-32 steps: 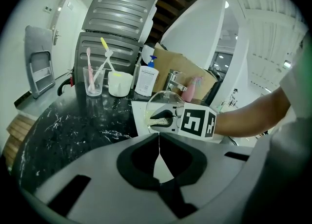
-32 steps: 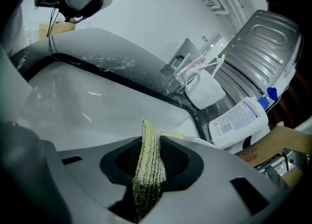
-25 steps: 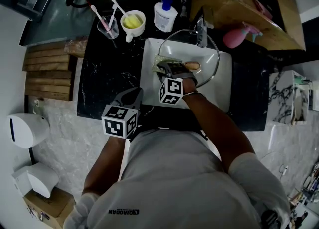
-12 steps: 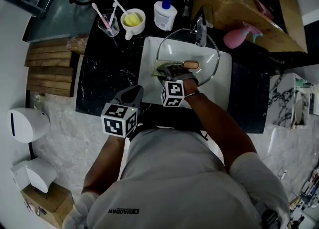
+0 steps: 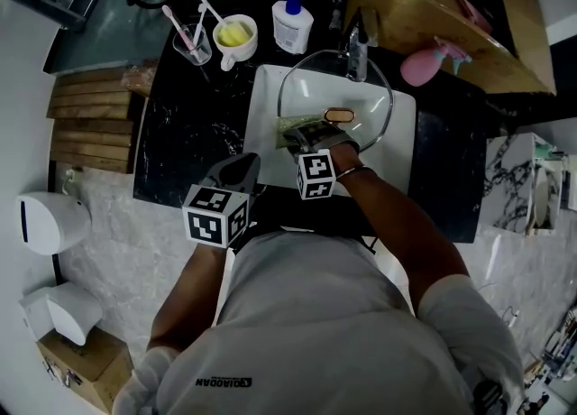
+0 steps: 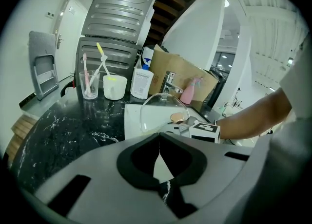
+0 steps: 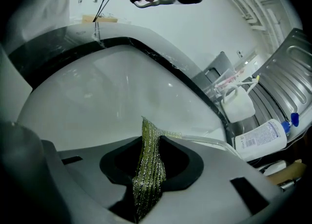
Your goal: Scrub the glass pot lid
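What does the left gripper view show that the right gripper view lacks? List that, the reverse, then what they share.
Only the left gripper view: the faucet, the pink spray bottle, the cardboard box, and the left gripper, jaws together on nothing.
Only the right gripper view: the green scrubbing cloth pinched in the right gripper.
Both: the white sink, glass pot lid, white mug, blue-capped bottle and toothbrushes.

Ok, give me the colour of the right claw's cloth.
The cloth is glittery yellow-green, ribbed; clearest in the right gripper view.
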